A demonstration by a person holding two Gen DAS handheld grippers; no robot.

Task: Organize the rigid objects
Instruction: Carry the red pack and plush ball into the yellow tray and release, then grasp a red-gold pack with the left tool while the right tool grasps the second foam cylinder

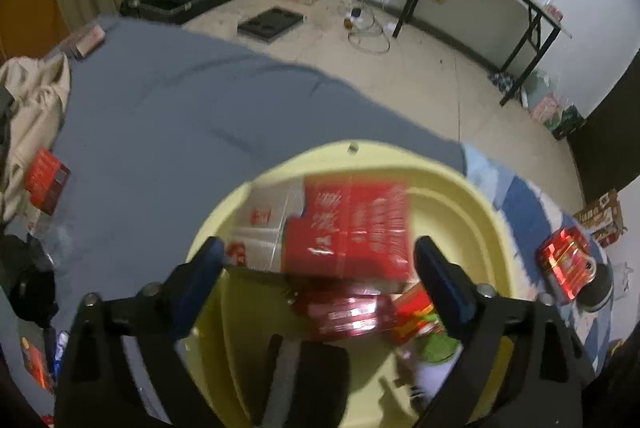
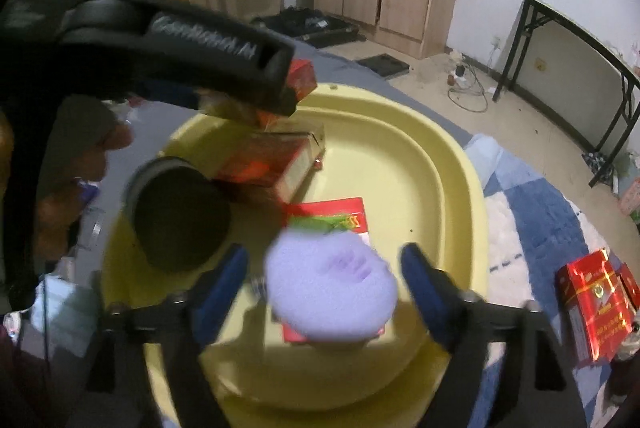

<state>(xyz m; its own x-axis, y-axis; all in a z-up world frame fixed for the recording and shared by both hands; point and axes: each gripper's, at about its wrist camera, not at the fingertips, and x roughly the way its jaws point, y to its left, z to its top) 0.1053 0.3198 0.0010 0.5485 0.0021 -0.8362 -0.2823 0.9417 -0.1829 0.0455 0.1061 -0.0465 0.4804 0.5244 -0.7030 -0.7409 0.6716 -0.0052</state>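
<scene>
Red box (image 1: 352,228) lay inside the yellow basin (image 1: 476,211), beside 1 white carton (image 1: 260,232). My left gripper (image 1: 318,256) hung spread above the basin, released. My right gripper (image 2: 322,268) gaped too, lilac lid (image 2: 332,288) between its fingers, untouched.

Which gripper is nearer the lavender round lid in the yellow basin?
Right. The right gripper hangs open directly over the lavender lid. The left gripper is open above the red box farther back.
</scene>
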